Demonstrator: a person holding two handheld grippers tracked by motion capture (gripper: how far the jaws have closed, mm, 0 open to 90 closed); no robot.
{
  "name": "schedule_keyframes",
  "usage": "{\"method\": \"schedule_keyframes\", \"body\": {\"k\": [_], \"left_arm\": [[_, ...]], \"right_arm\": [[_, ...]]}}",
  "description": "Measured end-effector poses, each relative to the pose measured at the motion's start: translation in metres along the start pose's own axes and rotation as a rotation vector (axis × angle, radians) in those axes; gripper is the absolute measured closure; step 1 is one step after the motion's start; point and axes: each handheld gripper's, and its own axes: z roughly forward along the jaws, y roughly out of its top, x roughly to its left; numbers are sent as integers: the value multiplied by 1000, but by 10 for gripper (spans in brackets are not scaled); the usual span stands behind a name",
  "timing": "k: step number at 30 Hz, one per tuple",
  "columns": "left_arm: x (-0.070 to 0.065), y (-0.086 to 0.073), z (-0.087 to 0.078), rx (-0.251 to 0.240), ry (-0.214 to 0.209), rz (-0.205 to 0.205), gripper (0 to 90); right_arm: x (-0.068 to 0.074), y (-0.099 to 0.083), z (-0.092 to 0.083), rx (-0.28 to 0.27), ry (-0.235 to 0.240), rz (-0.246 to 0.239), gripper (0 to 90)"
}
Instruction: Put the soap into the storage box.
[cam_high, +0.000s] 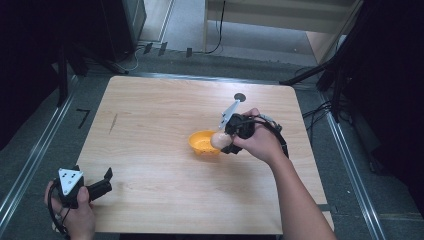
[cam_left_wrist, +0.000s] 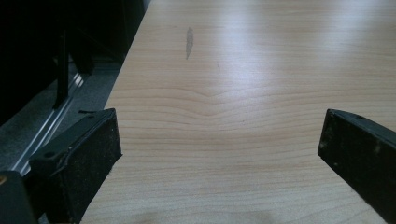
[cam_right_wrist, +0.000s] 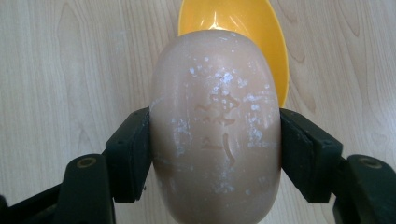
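Note:
My right gripper (cam_high: 223, 142) is shut on a tan oval bar of soap (cam_right_wrist: 215, 126), with both jaws pressed against its sides. The soap (cam_high: 219, 139) hangs over the right rim of a small orange bowl (cam_high: 202, 142) at the middle of the wooden table (cam_high: 165, 105). In the right gripper view the orange bowl (cam_right_wrist: 266, 32) lies just beyond the soap. My left gripper (cam_high: 106, 181) rests at the table's near left corner, held in a hand, open with only bare wood between its jaws (cam_left_wrist: 219, 140).
A dark round spot (cam_high: 240, 97) marks the table's far side beyond the right hand. A faint grey streak (cam_left_wrist: 189, 42) lies on the wood ahead of the left gripper. Metal rails and dark stands flank the table, and cables trail on the floor behind.

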Motion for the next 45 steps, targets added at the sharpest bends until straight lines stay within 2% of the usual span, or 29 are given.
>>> {"method": "schedule_keyframes", "body": {"k": [1,3,5,9,11,14,17,24,38,45], "left_arm": [[0,0,0,-4,1,0,0],[0,0,-1,-6,0,1,0],[0,0,-1,-9,-2,-1,0],[1,0,-1,-11,-3,-11,0],[1,-1,-1,-15,-6,-12,0],[1,-1,-1,-14,-8,-13,0],[2,-1,-1,-15,-8,-15,0],[1,-1,-1,-15,-10,-13,0],[2,-1,-2,-24,-15,-19,0],[2,-1,-2,-21,-14,-18,0]], "right_arm": [[-2,5,3,5,-13,-26,329],[-3,9,3,6,8,-23,329],[-5,14,4,-2,10,-38,329],[-7,25,8,27,12,-71,329],[-8,29,11,15,15,-82,329],[-11,32,18,1,38,-75,329],[-13,34,28,15,53,-71,329],[-16,39,41,14,61,-82,328],[-25,37,51,35,82,-55,326],[-27,36,49,5,93,-49,304]]}}
